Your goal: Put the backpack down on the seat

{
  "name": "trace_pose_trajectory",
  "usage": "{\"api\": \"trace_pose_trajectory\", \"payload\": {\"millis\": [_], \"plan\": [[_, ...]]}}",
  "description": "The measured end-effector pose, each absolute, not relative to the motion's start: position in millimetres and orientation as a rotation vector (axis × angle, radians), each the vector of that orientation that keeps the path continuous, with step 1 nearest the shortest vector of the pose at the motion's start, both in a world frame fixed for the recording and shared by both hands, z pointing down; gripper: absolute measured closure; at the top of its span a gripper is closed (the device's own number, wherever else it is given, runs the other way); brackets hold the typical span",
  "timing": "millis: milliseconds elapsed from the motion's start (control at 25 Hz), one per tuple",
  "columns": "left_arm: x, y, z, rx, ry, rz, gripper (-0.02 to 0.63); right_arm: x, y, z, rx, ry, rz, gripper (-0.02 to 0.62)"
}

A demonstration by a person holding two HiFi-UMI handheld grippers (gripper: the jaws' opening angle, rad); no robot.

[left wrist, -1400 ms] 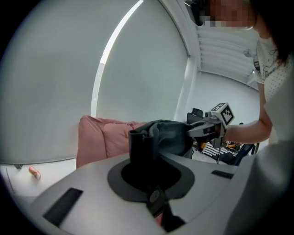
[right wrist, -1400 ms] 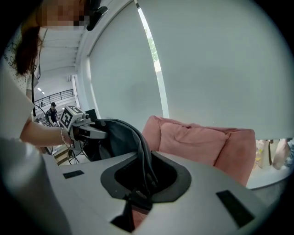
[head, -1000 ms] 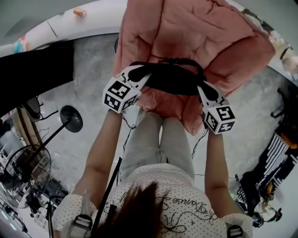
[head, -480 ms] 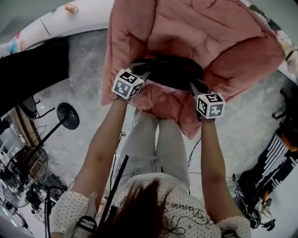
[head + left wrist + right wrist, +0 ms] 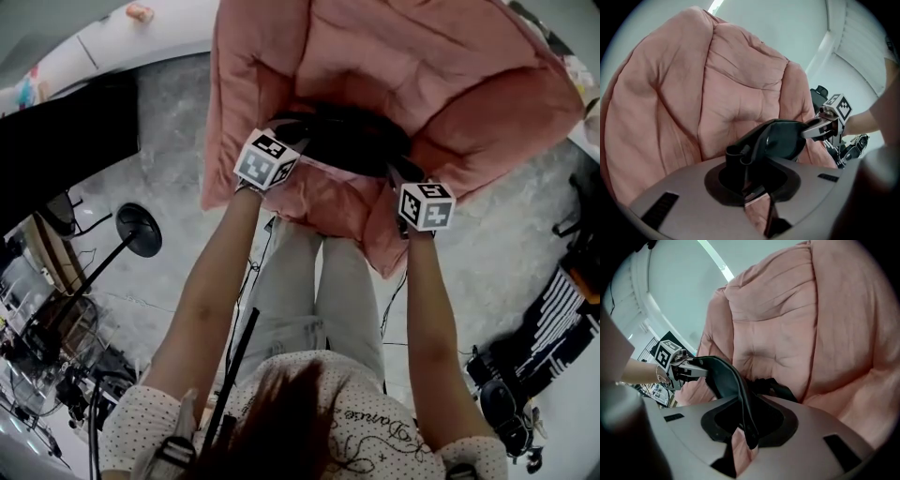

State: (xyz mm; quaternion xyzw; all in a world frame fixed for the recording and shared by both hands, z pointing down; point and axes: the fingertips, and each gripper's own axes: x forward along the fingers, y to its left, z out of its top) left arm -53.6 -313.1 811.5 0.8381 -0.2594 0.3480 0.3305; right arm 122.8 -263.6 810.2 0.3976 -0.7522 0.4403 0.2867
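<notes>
A black backpack lies low in the hollow of a pink padded seat, stretched between my two grippers. My left gripper has the backpack's left end, a black strap, between its jaws. My right gripper has the right end, a strap, between its own. Both pairs of jaws have just been opening, and the straps still sit between them. The left gripper view shows the right gripper on the black fabric; the right gripper view shows the left gripper the same way.
Pink seat cushions rise behind and on both sides of the backpack. On the grey floor stand a round black stand base at the left, a black table and striped cloth at the right. The person's legs stand right before the seat.
Both grippers have sunk toward the seat with the backpack between them. The backpack now sits lower in the pink cushions, and the marker cubes have tipped forward.
</notes>
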Motion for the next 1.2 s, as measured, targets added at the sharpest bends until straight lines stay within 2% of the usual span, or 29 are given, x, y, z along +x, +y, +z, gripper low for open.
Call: {"api": "trace_pose_trajectory", "payload": {"millis": [160, 320, 400, 440, 560, 720, 960, 1120, 1200], "plan": [[-57, -315, 813, 2.225, -0.723, 0.942, 0.524, 122, -266, 811, 1.068, -1.992, 1.171, 0.492], [-64, -324, 808, 2.265, -0.824, 0.932, 0.398, 124, -269, 811, 1.093, -1.972, 1.16, 0.467], [-70, -326, 802, 2.255, -0.864, 0.903, 0.335, 126, -269, 807, 1.121, -1.971, 1.169, 0.415], [-72, -327, 799, 2.252, -0.873, 0.894, 0.321, 127, -270, 803, 1.136, -1.976, 1.18, 0.366], [-74, -331, 787, 2.268, -0.871, 0.881, 0.316, 128, -280, 785, 1.167, -2.017, 1.194, 0.319], [-77, -336, 754, 2.323, -0.895, 0.853, 0.316, 126, -298, 744, 1.229, -2.099, 1.108, 0.321], [-76, -341, 700, 2.368, -0.966, 0.76, 0.316, 120, -317, 677, 1.279, -2.203, 0.945, 0.359], [-68, -344, 661, 2.407, -0.988, 0.693, 0.323, 124, -326, 631, 1.343, -2.26, 0.857, 0.403], [-65, -345, 637, 2.434, -1.004, 0.655, 0.354, 129, -327, 606, 1.382, -2.295, 0.823, 0.444]]}}
